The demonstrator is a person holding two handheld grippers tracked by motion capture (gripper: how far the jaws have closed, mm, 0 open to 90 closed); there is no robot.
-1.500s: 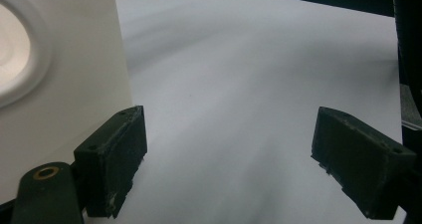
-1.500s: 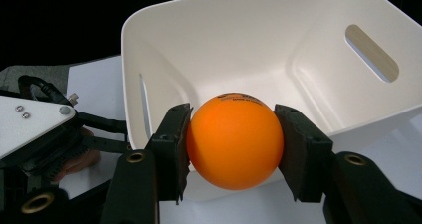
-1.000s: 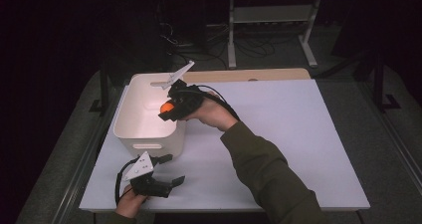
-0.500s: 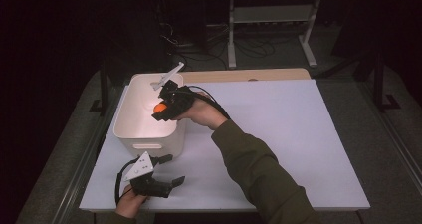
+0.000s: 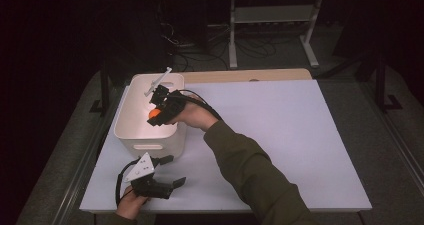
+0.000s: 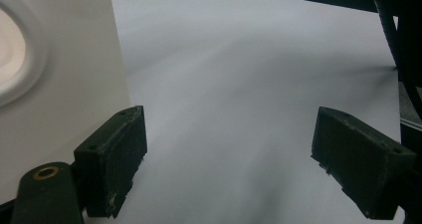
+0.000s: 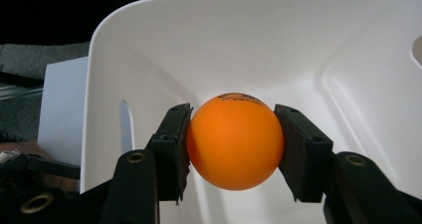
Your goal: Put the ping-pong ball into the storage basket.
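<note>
Right gripper (image 7: 233, 149) squeezes the orange ball (image 7: 234, 140) tight between both black pads, holding it over the inside of the white bin (image 7: 278, 40), probably not touching the bottom.

Between my right gripper's (image 7: 233, 149) matt black pads (image 7: 175, 149), rough and chipped at the edges, I feel the smooth orange plastic ball (image 7: 233, 143), satin with small dark print on top. Around it the white rounded plastic tub (image 7: 278, 45) has a smooth, faintly glossy wall. My left gripper's (image 6: 239, 169) black rubbery pads (image 6: 117, 159) look matt and scuffed, with a brassy metal rivet beside them, over the smooth matt white tabletop (image 6: 239, 74).
</note>
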